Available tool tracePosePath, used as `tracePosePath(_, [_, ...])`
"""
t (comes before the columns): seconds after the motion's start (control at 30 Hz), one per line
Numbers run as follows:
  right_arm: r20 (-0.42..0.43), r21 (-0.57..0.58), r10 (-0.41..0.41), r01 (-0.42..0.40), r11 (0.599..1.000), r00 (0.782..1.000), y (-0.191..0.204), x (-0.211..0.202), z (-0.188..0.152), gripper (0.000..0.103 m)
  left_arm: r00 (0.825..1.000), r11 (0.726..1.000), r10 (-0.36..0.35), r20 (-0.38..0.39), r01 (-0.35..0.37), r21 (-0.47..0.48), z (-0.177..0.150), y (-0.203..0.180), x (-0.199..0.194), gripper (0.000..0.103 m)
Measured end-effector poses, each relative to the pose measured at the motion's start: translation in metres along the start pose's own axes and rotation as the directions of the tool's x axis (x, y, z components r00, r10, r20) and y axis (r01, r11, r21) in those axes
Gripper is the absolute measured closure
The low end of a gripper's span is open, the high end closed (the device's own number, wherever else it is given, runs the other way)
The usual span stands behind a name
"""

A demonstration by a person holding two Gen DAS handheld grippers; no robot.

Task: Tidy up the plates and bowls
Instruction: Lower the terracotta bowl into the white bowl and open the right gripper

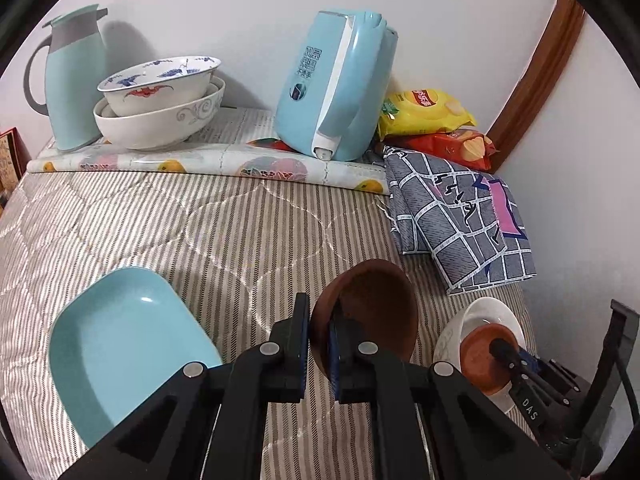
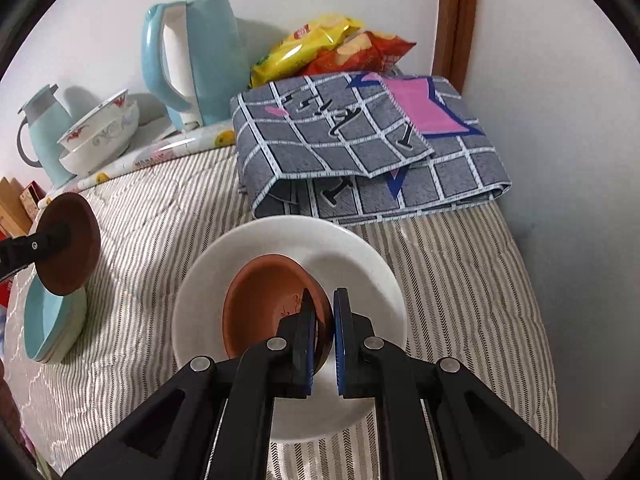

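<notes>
Pinching rim of dark brown bowl [image 1: 372, 312], left claw [image 1: 320, 320] holds it tilted above striped bed cover [image 1: 200, 232], just right of light blue plate [image 1: 124, 344]. Right claw [image 2: 322, 320] clamped on rim of terracotta bowl [image 2: 268, 304], inside white plate [image 2: 360, 272], well right of blue plate.

Hidden: inner white bowl [image 1: 160, 88], lower part sunk inside the outer bowl [image 1: 160, 128]. Red snack bag [image 1: 460, 148] partly under the yellow bag [image 1: 428, 112]. Kettle's [image 1: 332, 84] label print too small to read.
</notes>
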State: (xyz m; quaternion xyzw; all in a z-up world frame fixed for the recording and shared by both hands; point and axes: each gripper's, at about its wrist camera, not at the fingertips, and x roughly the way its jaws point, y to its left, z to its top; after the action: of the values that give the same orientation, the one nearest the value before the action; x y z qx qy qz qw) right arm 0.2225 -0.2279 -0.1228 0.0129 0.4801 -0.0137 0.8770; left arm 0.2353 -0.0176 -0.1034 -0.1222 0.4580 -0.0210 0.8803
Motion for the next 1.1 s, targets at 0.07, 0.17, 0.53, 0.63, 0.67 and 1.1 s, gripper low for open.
tracePosePath(0.07, [-0.009,0.002,-0.003,0.003,1.000,1.000,0.000,0.004,0.000,0.095,1.000,1.000,-0.004,-0.005,0.004,0.002,0.000,-0.001,0.004,0.094])
tracePosePath(0.17, [-0.025,-0.001,-0.005,0.005,1.000,1.000,-0.001,0.008,0.000,0.095,1.000,1.000,-0.007,-0.009,0.007,0.000,0.001,-0.002,0.008,0.094])
tracePosePath(0.53, [-0.047,-0.014,-0.017,0.017,1.000,0.999,-0.004,0.015,0.003,0.095,0.999,1.000,-0.026,-0.024,0.026,0.004,0.001,-0.006,0.015,0.094])
tracePosePath(0.63, [-0.055,-0.031,-0.028,0.027,0.999,0.998,-0.001,0.017,0.004,0.095,0.999,1.000,-0.028,-0.030,0.028,0.004,0.000,-0.006,0.016,0.094])
tracePosePath(0.67, [-0.056,-0.037,-0.032,0.030,0.999,0.998,0.000,0.018,0.004,0.095,0.999,1.000,-0.030,-0.032,0.030,0.004,0.000,-0.006,0.016,0.094])
tracePosePath(1.1, [-0.065,-0.089,-0.057,0.051,0.995,0.996,0.009,0.023,0.002,0.092,0.999,0.999,-0.038,-0.028,0.038,0.002,-0.004,-0.006,0.011,0.094])
